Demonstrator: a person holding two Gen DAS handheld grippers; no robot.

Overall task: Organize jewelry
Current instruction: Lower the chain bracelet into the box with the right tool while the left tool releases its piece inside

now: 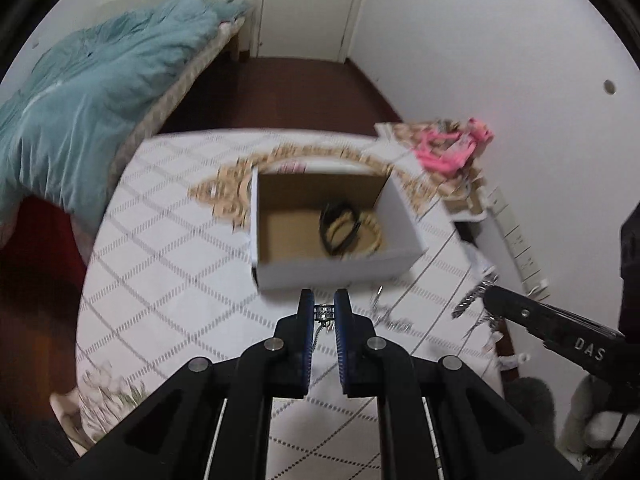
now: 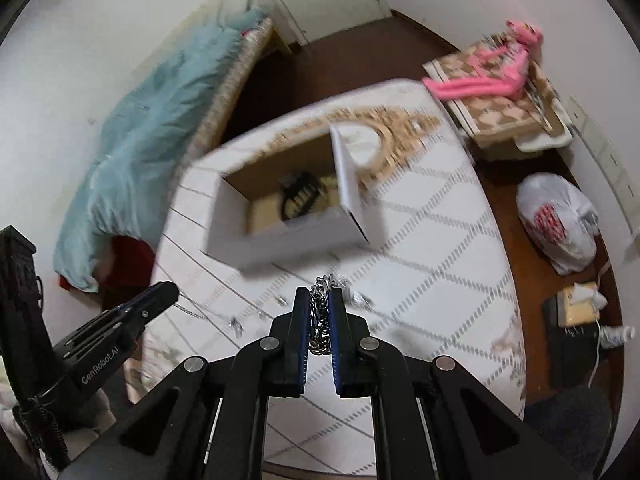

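Observation:
My left gripper [image 1: 324,309] is shut on a small silver ring-shaped pendant [image 1: 324,312] with a thin chain hanging below it, held above the table just in front of the open cardboard box [image 1: 404,208]. Inside the box lie a black bracelet [image 1: 339,227] and a pale beaded one [image 1: 372,236]. My right gripper [image 2: 320,300] is shut on a chunky silver chain [image 2: 320,320] that bunches between its blue pads, also raised above the table in front of the box [image 2: 280,240]. Small silver pieces [image 2: 360,300] lie loose on the tablecloth [image 2: 420,248].
A gold ornate mirror frame [image 1: 224,196] lies behind the box. A pink plush toy [image 2: 500,72] sits on a checked box at the back right. A bed with a teal quilt [image 1: 80,112] runs along the left. A white plastic bag [image 2: 560,220] stands on the floor at right.

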